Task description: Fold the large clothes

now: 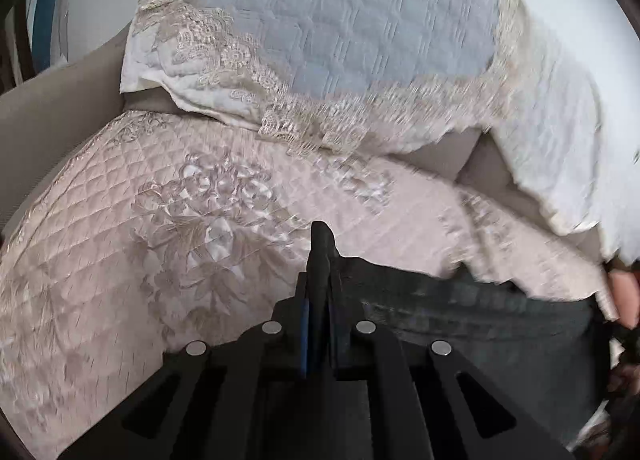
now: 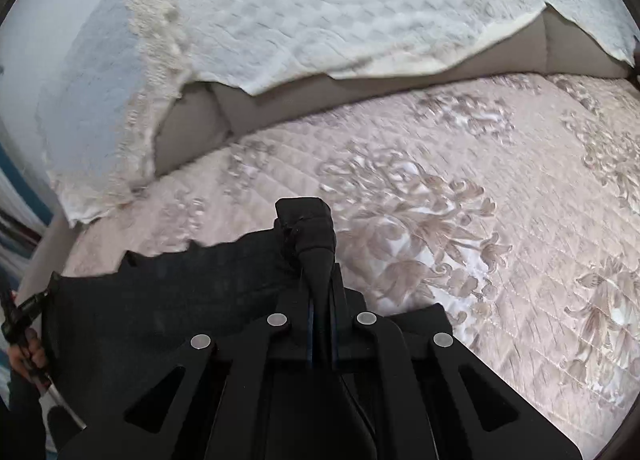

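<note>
A dark grey garment [image 1: 480,324] hangs stretched between my two grippers above a pink quilted bedspread [image 1: 120,240]. My left gripper [image 1: 320,236] is shut, with the garment's edge running off to its right. In the right wrist view the same dark garment [image 2: 160,300] spreads to the left, and my right gripper [image 2: 308,219] is shut on a bunched corner of it. The pink quilted bedspread [image 2: 480,219] lies below. The lower part of the garment is hidden behind the gripper bodies.
White lace-edged quilted covers [image 1: 340,39] drape over beige sofa-like cushions [image 1: 440,151] at the back; they also show in the right wrist view [image 2: 320,11]. A person's hand [image 1: 624,292] holds the other gripper at the right edge.
</note>
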Tool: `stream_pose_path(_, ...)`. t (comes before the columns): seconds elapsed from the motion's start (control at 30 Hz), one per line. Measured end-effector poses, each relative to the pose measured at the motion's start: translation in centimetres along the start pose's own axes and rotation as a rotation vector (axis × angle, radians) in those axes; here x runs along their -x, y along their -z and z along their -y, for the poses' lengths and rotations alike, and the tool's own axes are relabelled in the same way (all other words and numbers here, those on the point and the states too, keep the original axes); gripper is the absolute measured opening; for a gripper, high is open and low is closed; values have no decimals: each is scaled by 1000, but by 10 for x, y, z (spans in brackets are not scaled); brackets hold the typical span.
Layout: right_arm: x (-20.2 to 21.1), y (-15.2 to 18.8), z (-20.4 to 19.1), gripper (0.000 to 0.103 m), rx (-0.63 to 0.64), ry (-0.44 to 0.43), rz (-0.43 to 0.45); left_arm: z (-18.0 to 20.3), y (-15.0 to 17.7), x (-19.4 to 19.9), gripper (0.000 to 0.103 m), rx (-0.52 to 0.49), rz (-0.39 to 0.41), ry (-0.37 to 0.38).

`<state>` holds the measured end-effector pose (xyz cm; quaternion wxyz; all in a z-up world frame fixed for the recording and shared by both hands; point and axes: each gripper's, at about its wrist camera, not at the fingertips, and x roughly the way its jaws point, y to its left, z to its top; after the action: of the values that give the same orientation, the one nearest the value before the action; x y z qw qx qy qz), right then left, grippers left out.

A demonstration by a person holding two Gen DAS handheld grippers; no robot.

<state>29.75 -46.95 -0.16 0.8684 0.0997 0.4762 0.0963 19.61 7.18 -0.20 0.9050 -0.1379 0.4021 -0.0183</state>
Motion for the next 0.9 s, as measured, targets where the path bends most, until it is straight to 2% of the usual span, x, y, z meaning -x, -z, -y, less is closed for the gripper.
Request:
stream_pose_path(0.13,-39,14,4,11,8,61,-74,-5,18,-43,9,-10,-81,-66)
stream_pose_path(0.3,-34,15,15,23,-37,45,-46,-19,16,-41,19,52,-81,-52)
stream_pose_path(0.37,-19,14,18,24,-52,43,-18,-18,15,-28,19,59,-69,-53)
stream_pose_path(0.4,-4,16,14,25,-34,51,16,-17,15,-16,19,54,-38,-55)
stream_pose_path(0.57,53,42,-7,25,45,65,99,-9,27,52,19,-8,65,-42)
stream_pose_path(0.67,63,66,-10,25,51,60,93,-1,52,76,26,-52,84,-7)
stream_pose_path(0.73,48,77,-3,25,46,84,50,0,69,68,26,-86,55,-21)
stream_pose_path(0.77,36,83,4,22,41,122,27,-2,75,59,26,-88,28,-39)
stream_pose_path(0.8,25,87,10,13,31,148,5,-9,84,46,26,-74,-13,-53)
stream_pose_path(0.83,16,88,20,12,-22,141,-29,-17,91,36,25,-53,-30,-55)
stream_pose_path(0.9,16,86,23,12,-34,144,2,-22,98,32,22,-70,9,-53)
